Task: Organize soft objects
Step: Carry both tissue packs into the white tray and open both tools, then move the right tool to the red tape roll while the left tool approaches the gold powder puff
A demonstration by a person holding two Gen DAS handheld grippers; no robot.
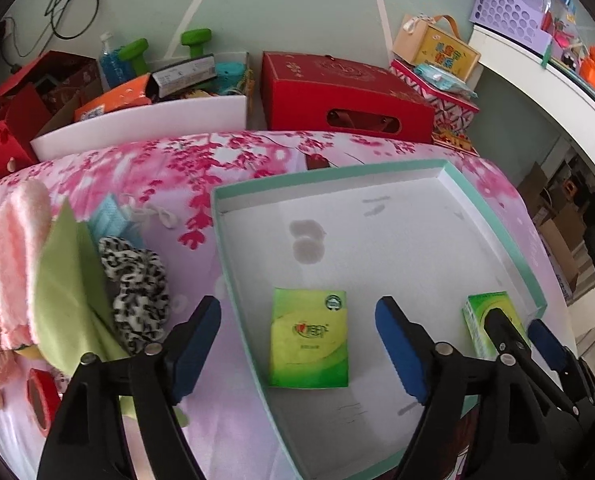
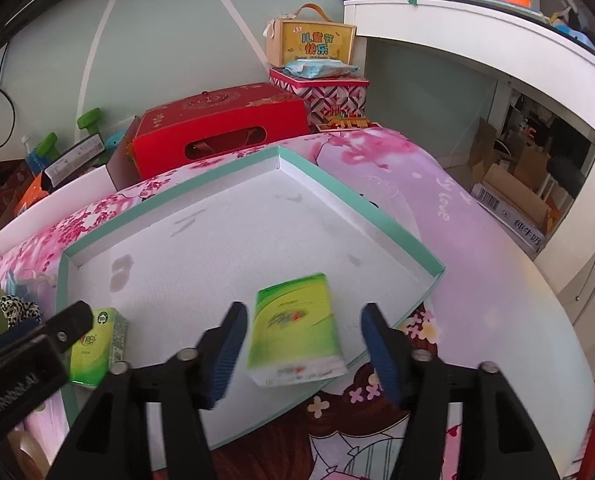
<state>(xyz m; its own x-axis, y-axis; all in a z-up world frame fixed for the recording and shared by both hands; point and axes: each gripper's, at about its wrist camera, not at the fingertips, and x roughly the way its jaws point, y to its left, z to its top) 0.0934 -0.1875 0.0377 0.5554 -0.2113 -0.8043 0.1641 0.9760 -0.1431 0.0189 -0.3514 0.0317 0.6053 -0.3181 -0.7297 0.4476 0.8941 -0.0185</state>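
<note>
Two green tissue packs lie in the shallow teal-rimmed tray (image 1: 493,216): one (image 1: 309,338) near-left, the other (image 2: 295,330) near-right. Left gripper (image 1: 297,344) and right gripper (image 2: 303,350) both gape wide, empty. Soft items, leopard scrunchie (image 1: 137,292) included, heap left of tray.

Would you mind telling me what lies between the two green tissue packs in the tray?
Only bare white tray floor separates the left pack from the right pack; the left wrist view shows this, with the left gripper's right finger overlapping the gap.

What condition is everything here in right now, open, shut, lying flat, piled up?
Left gripper: open, holding nothing.
Right gripper: open, around nothing.
Teal tray: lidless, two packs inside.
Left tissue pack: lying flat.
Right tissue pack: lying between open fingers.
Leopard scrunchie: outside tray, in pile.
</note>
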